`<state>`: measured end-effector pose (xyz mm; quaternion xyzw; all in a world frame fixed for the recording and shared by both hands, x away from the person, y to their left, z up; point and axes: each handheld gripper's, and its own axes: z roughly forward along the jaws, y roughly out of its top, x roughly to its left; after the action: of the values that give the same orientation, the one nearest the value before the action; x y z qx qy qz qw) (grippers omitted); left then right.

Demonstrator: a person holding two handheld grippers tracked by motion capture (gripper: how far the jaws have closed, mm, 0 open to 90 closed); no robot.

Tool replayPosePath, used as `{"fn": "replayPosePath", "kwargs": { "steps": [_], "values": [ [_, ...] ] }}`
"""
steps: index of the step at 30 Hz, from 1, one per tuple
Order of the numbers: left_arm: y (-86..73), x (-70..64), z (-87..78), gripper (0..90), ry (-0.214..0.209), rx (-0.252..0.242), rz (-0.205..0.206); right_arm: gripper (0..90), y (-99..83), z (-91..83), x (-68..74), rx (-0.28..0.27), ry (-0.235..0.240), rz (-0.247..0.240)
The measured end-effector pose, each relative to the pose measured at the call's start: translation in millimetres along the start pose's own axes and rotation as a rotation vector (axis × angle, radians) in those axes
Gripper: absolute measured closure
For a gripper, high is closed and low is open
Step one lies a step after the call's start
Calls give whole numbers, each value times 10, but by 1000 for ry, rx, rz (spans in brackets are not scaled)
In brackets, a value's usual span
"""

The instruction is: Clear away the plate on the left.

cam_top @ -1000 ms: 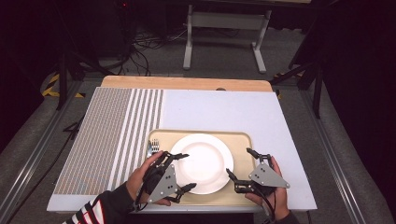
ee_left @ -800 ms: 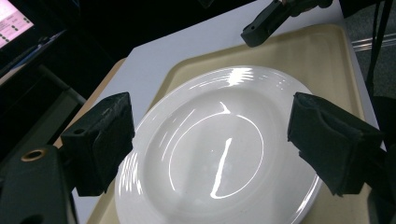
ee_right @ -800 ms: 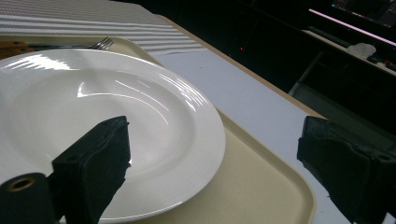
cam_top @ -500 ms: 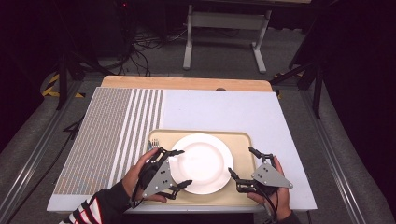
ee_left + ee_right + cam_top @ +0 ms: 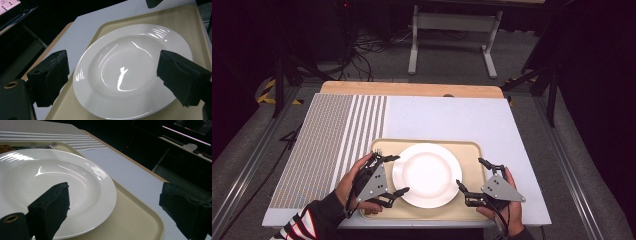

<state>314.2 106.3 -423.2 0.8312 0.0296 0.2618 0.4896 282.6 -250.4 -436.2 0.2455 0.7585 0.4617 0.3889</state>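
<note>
A white plate lies empty on a beige tray near the table's front edge. My left gripper stands open at the plate's left rim, one jaw at the far side and one at the near side. In the left gripper view, the plate lies between and beyond the two spread jaws of the left gripper. My right gripper is open beside the plate's right rim, over the tray. In the right gripper view, one jaw of the right gripper overlaps the plate, the other hangs over the table.
A fork lies on the tray's left side, its tines just showing above my left hand. A grey striped mat covers the table's left part, a white surface the rest. A wooden strip runs along the back edge.
My left gripper has drawn back to the left, its jaws now at the plate's rim instead of over it. The right gripper has barely moved.
</note>
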Motion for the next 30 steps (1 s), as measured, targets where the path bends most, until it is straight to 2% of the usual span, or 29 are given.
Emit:
{"fn": "replayPosePath", "kwargs": {
  "steps": [4,10,22,27,30],
  "values": [
    [-40,89,-60,114,19,8,-17,99,-2,-4,-6,-1,-1,0],
    [-87,167,-130,109,24,6,-49,99,4,-6,-5,-3,-4,2],
    [-170,252,-284,103,59,16,-60,99,10,-2,0,-5,2,13],
    [-202,252,-335,102,58,30,-49,99,15,-6,-3,-7,4,18],
    [-217,261,-368,102,62,24,-56,99,15,-8,-4,-9,6,20]
  ]
}}
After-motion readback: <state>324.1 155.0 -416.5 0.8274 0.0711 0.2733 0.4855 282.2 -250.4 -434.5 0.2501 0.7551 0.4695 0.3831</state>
